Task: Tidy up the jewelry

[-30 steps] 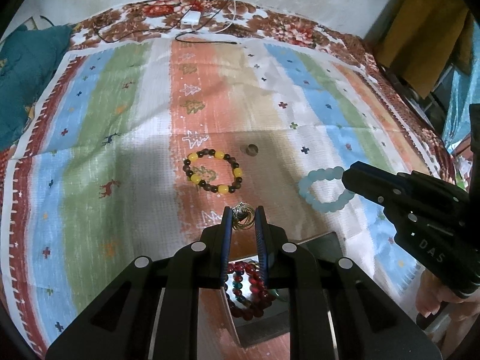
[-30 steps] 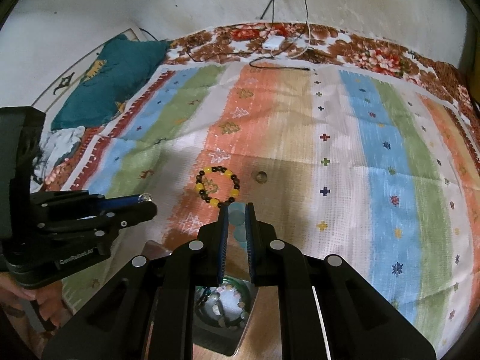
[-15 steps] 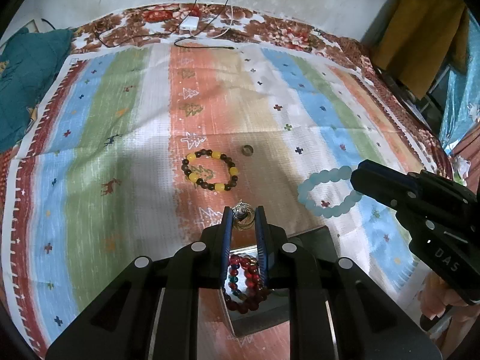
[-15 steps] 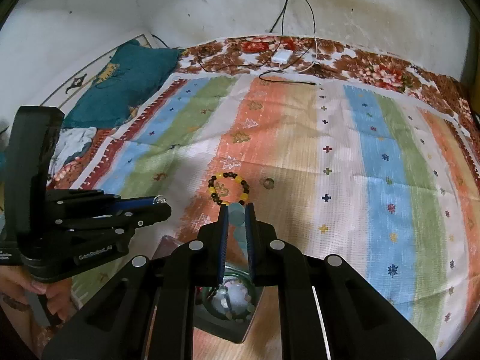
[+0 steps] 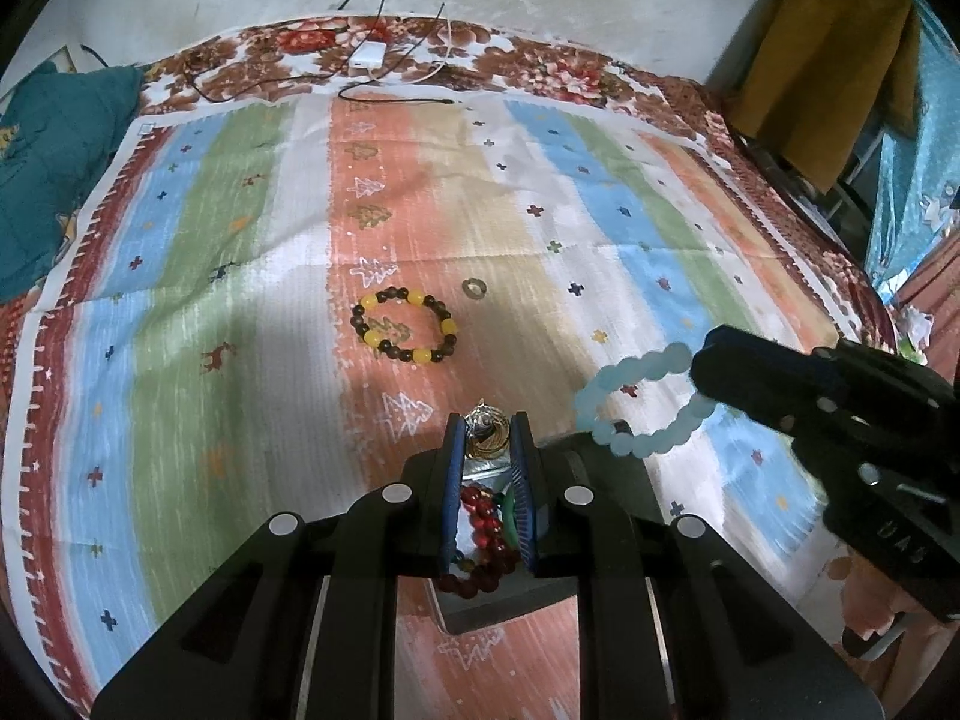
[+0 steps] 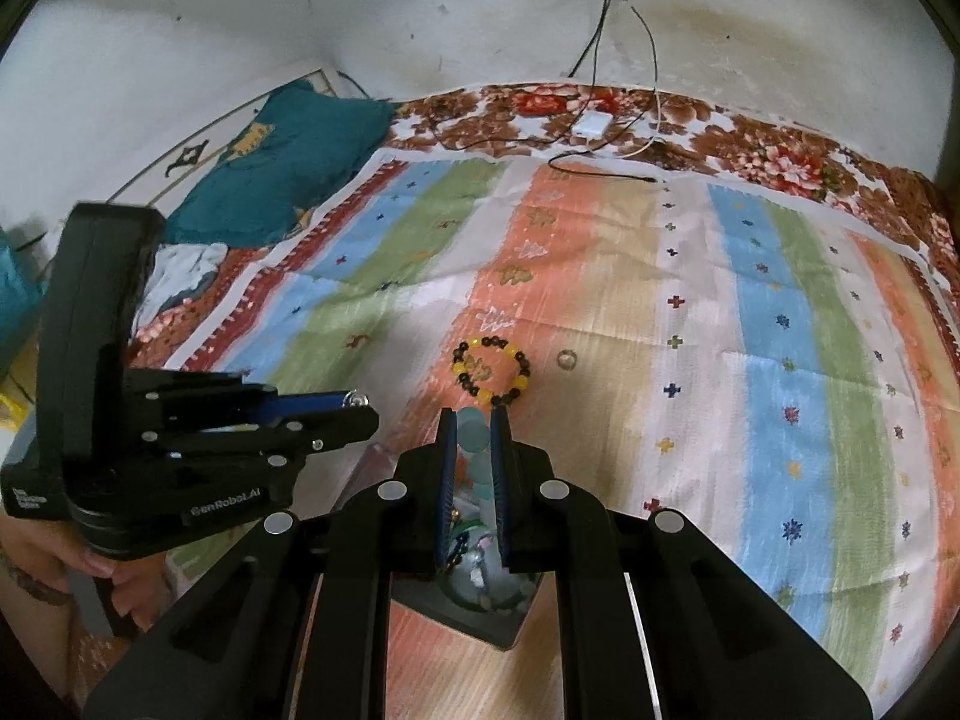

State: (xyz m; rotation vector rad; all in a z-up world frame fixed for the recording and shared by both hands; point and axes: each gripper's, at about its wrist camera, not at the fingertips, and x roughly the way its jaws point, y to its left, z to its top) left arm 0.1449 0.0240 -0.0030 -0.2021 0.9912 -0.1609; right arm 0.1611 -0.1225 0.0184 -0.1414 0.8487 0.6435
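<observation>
My left gripper (image 5: 487,426) is shut on a small gold and silver wire pendant (image 5: 487,432), held above a dark box (image 5: 606,564) that holds a red bead bracelet (image 5: 480,516). My right gripper (image 6: 474,426) is shut on a pale blue bead bracelet (image 5: 636,402), which hangs lifted over the box (image 6: 480,612). The left gripper shows at the left of the right wrist view (image 6: 354,405). A yellow and dark bead bracelet (image 5: 405,325) and a small ring (image 5: 474,287) lie on the striped cloth (image 5: 240,330).
A teal cushion (image 5: 42,162) lies at the far left. A white charger and cables (image 5: 369,54) lie at the cloth's far edge by the wall. A mustard garment (image 5: 828,60) hangs at the right.
Both grippers have risen and drawn back with their loads. The pale blue bracelet has lifted off the cloth and now hangs over the box.
</observation>
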